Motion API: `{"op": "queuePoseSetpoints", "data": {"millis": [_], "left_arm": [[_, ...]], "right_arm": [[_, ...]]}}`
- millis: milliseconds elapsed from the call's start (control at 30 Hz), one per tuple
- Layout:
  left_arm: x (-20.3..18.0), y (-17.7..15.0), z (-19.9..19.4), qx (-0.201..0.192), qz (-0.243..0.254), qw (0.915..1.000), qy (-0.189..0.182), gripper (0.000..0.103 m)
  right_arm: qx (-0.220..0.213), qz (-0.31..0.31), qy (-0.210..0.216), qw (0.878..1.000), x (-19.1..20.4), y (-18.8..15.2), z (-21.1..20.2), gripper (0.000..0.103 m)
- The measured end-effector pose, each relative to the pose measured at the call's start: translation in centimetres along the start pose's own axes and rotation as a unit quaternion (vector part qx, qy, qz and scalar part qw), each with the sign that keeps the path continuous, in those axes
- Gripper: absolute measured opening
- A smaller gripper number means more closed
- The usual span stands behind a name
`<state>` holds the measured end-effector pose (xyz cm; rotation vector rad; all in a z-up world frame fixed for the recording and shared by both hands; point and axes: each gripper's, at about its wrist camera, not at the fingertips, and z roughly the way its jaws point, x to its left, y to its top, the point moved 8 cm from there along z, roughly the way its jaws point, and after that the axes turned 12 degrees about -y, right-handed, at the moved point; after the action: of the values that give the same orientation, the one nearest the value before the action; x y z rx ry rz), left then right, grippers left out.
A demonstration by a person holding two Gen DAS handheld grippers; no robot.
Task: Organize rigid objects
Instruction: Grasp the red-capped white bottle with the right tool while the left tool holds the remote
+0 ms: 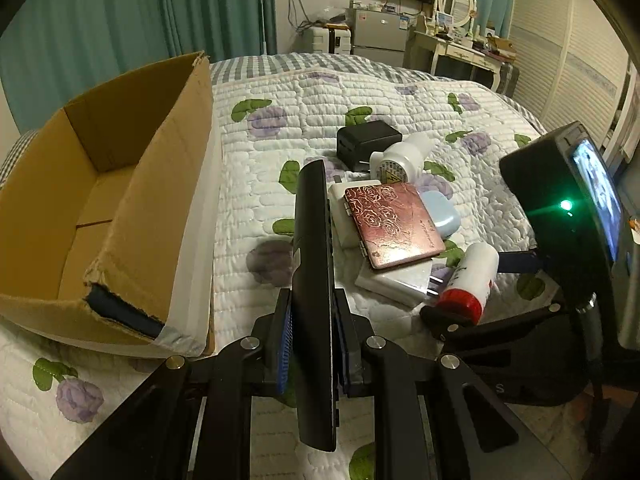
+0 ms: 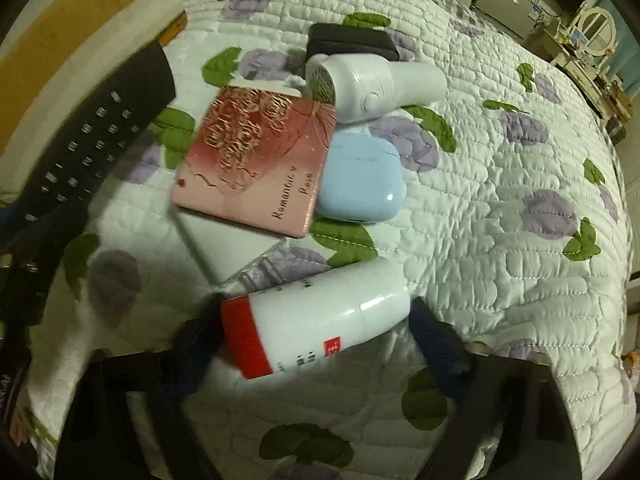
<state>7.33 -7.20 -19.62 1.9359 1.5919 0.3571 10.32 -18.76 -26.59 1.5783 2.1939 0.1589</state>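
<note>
Black plastic: the remote control [image 1: 314, 280] sits edge-up, pinched between my left gripper's [image 1: 313, 344] blue pads [image 1: 283, 344], just right of the open cardboard box [image 1: 132, 184] on the quilted bed [image 1: 400, 100]. My right gripper [image 2: 320, 334] has its fingers spread either side of the white bottle with the red band [image 2: 316, 316]; contact I cannot tell. Further right of the box lies the pile: a pink rose-embossed case [image 2: 256, 164] resting on a white adapter [image 2: 232, 248], a pale blue case [image 2: 360, 180] touching its far edge, a white shaver-like device [image 2: 372, 84] and a black charger [image 2: 352, 42] beyond.
</note>
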Motion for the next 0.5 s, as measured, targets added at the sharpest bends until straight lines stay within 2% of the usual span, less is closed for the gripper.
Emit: {"op": "queuePoseSetpoints", "data": {"millis": [133,267,500], "left_arm": [[-0.5,0.5,-0.7,-0.007,0.005,1.0,-0.003,0.019],[-1.4,1.1,-1.8,-0.017,0.013,0.9997,-0.011,0.019],[-2.7,4.9,-6.8,-0.064,0.019,0.9967,-0.046,0.019]], "right_arm": [[-0.022,-0.001,-0.02,1.0,-0.5,-0.5,-2.0,0.083],[-0.062,0.035,-0.029,0.997,-3.0,0.1,-5.5,0.083],[-0.118,0.071,-0.045,0.989,-6.2,2.6,-12.2,0.083]]}}
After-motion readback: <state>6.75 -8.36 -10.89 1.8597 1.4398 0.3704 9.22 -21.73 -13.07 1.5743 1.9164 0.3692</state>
